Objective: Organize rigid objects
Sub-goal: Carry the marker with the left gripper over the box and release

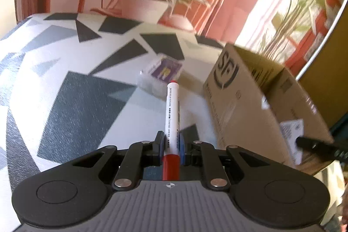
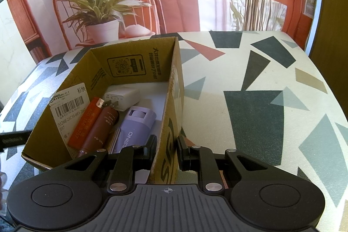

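My left gripper (image 1: pixel 171 140) is shut on a white marker with a red cap (image 1: pixel 172 110) and holds it above the patterned table, pointing forward. The cardboard box (image 1: pixel 256 101) stands to its right. In the right wrist view my right gripper (image 2: pixel 167 145) straddles the box's right wall (image 2: pixel 173 101), one finger inside and one outside, gripping it. Inside the box lie a white charger (image 2: pixel 124 98), an orange tube (image 2: pixel 84 125), a brown roll-on tube (image 2: pixel 100 129) and a lilac device (image 2: pixel 134 125).
A clear plastic case with a purple label (image 1: pixel 161 75) lies on the table (image 1: pixel 65 79) ahead of the marker. The other gripper's black tip (image 1: pixel 319 148) shows at the box's near corner. A printed backdrop with plant and chair stands behind the table.
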The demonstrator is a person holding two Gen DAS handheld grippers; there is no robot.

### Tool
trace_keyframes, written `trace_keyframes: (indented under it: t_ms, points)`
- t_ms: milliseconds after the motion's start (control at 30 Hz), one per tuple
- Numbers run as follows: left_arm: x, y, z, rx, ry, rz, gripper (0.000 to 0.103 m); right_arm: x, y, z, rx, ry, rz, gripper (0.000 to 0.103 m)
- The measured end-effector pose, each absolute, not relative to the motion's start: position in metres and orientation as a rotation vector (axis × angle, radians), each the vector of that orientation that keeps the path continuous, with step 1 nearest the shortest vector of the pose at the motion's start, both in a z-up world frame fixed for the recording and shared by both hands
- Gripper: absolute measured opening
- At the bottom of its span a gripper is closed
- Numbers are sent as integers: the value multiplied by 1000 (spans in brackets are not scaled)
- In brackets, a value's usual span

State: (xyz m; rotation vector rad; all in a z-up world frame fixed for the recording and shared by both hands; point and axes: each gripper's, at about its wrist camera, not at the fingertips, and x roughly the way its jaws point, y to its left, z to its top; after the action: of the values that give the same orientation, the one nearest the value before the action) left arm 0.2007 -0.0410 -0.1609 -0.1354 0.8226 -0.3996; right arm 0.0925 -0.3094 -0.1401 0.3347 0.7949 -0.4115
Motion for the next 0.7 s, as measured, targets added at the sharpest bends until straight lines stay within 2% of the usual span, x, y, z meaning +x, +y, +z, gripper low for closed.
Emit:
trace_keyframes:
  t_ms: [367,567,700]
  points:
    - [194,-66,-85,-235,692,-543,15,92,-311,-138,326,798,-412,18]
    - [195,-117,-92,-202,759,-653,15,92,-311,-138,320,801,-412,18]
    - [198,-149,-115,-158,870,-694,15,92,-310,-138,319,801,-411,18]
